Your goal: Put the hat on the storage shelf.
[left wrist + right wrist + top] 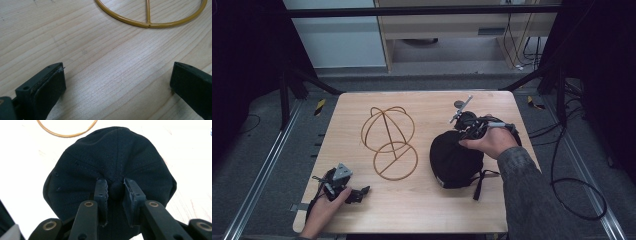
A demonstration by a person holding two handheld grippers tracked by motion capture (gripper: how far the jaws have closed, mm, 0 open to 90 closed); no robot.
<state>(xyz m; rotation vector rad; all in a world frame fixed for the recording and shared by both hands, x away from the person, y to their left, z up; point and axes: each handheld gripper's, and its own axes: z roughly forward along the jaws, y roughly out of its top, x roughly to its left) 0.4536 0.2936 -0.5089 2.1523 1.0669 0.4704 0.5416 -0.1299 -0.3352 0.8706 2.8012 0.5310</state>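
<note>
At lower left of the high view, the left gripper (pixel 354 194) rested wide open on the table (pixel 422 210). Right of the wire stand (pixel 389 142), the right gripper (pixel 115 188) pinched the black cap (pixel 454 160) at centre-right.

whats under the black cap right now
The black cap lies on the wooden table, its strap trailing beside it. The right claw pinches the crown's fabric. Whatever sits beneath the cap is covered by the cloth, so I cannot tell.
</note>
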